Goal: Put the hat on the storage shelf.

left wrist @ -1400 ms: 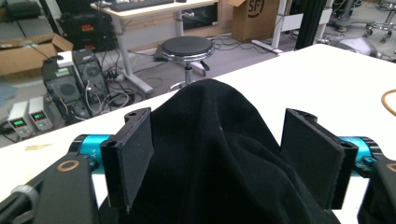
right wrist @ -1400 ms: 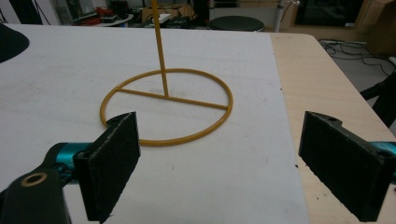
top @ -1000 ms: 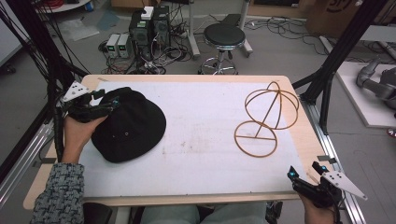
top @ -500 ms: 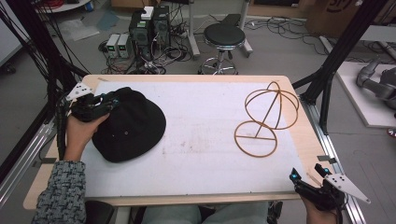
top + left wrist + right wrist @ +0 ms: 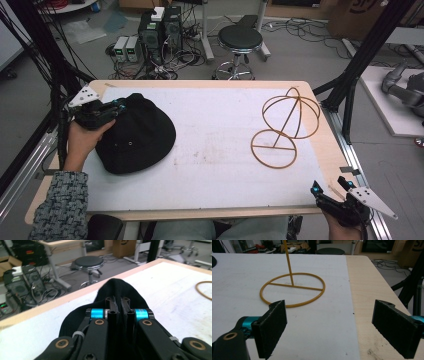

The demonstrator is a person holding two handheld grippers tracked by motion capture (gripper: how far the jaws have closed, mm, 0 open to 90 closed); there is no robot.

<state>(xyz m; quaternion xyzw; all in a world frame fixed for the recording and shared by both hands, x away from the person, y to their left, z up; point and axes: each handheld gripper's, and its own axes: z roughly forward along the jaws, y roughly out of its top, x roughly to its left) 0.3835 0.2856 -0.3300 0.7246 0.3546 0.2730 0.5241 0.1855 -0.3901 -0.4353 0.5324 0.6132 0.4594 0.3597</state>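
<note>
I am closing the left gripper [image 5: 119, 305] on a fold at the far left edge of the black hat [image 5: 136, 134], its jaws having just drawn together on the cloth, while the right gripper [image 5: 329, 327] is waiting wide open and empty at the near right corner. Before lifting toward the wire hat stand [image 5: 286, 126], well apart on the right, I am keeping the pinch deep so the fabric isn't slipping out.
</note>
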